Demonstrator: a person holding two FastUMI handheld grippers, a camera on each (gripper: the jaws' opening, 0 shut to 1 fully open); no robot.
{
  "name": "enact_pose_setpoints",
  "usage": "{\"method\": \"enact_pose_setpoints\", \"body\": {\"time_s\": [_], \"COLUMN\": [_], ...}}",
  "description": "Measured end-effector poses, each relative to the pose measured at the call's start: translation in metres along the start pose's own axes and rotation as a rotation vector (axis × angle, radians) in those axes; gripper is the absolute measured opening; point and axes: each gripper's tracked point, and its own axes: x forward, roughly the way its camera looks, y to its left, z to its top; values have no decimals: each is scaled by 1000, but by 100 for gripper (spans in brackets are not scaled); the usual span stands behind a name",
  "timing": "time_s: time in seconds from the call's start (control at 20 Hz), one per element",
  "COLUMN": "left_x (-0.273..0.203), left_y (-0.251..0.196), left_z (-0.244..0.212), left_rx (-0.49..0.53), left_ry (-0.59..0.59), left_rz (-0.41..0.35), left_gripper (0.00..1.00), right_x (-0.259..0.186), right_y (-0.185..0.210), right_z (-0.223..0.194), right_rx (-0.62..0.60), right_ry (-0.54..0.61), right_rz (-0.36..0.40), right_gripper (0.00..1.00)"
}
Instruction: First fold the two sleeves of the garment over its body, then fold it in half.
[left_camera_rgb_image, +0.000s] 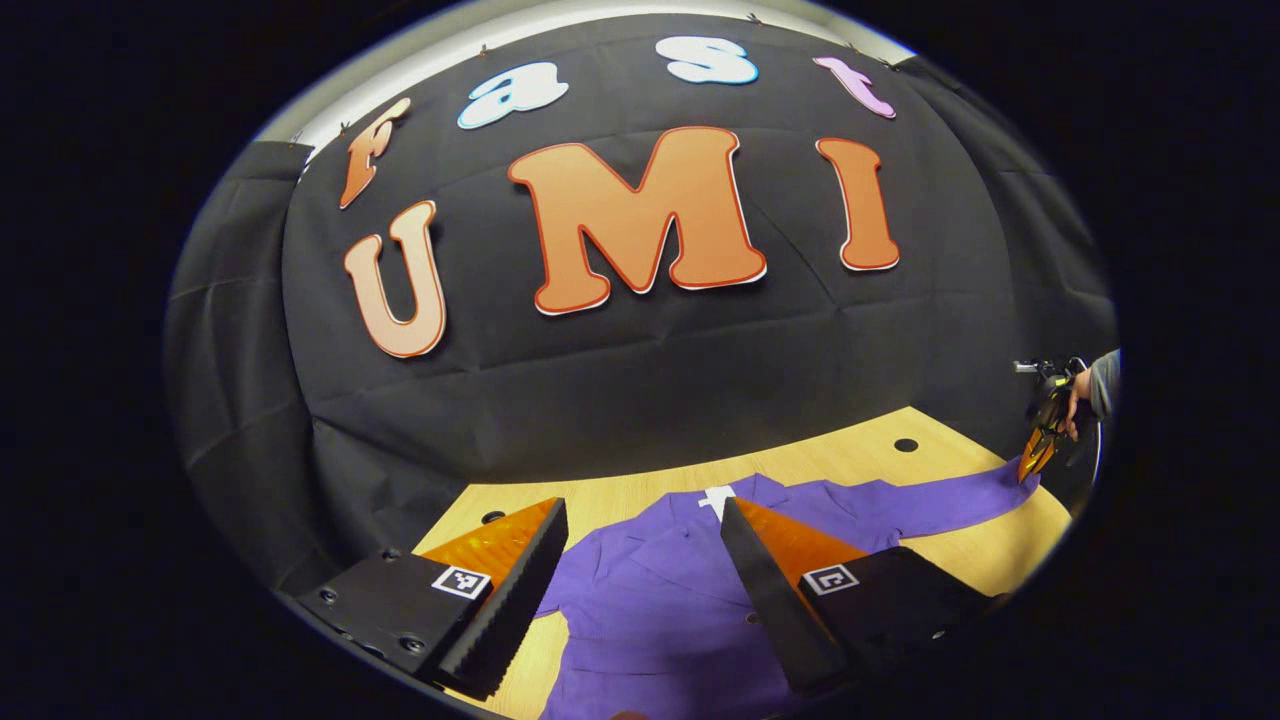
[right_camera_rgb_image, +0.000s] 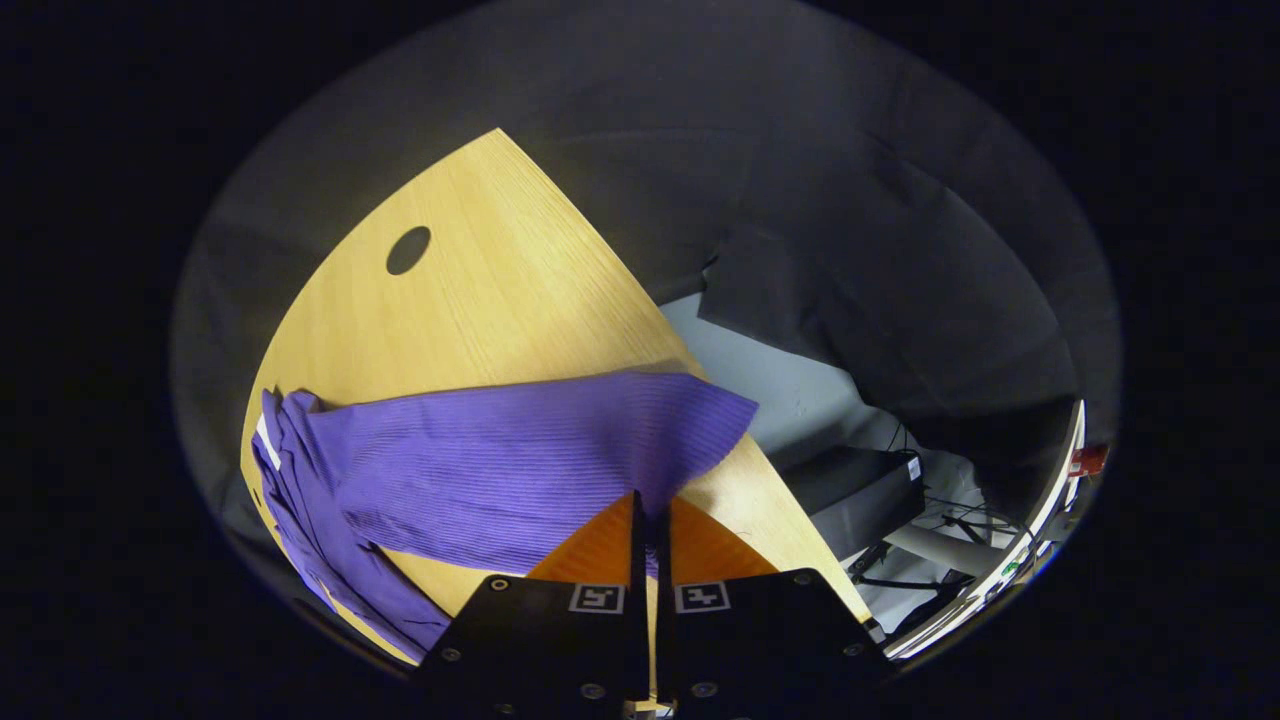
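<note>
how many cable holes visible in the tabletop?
2. In the left gripper view, one hole lies near the back right of the table, another hole at the back left behind the left gripper's finger. The shirt may hide more.

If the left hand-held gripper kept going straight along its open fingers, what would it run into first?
Most likely the purple garment, lying on the wooden table between and ahead of the left hand-held gripper. If it is held above the garment, it would meet the booth wall first; depth is unclear.

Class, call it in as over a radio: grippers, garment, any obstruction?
Left gripper open above the purple garment. Right gripper shut on the right sleeve, cuff end. Sleeves not yet folded. Table beside it bare.
</note>
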Motion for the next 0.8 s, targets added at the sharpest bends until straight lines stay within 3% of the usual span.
{"method": "enact_pose_setpoints", "body": {"time_s": [0.35, 0.7, 0.75, 0.8], "left_x": [-18, -35, -37, -39], "left_y": [47, 115, 125, 135], "left_z": [-1, -8, -10, -11], "left_rx": [-46, -108, -111, -113], "left_ry": [-53, -77, -82, -86], "left_rz": [2, 12, 14, 17], "left_gripper": [97, 97, 93, 97], "right_x": [-58, -133, -144, -154], "right_y": [62, 163, 181, 200], "right_z": [-2, -16, -21, -24], "right_rx": [-58, -132, -151, -167], "right_ry": [-97, -199, -211, -219], "right_rz": [42, 125, 139, 156], "right_gripper": [4, 4, 4, 4]}}
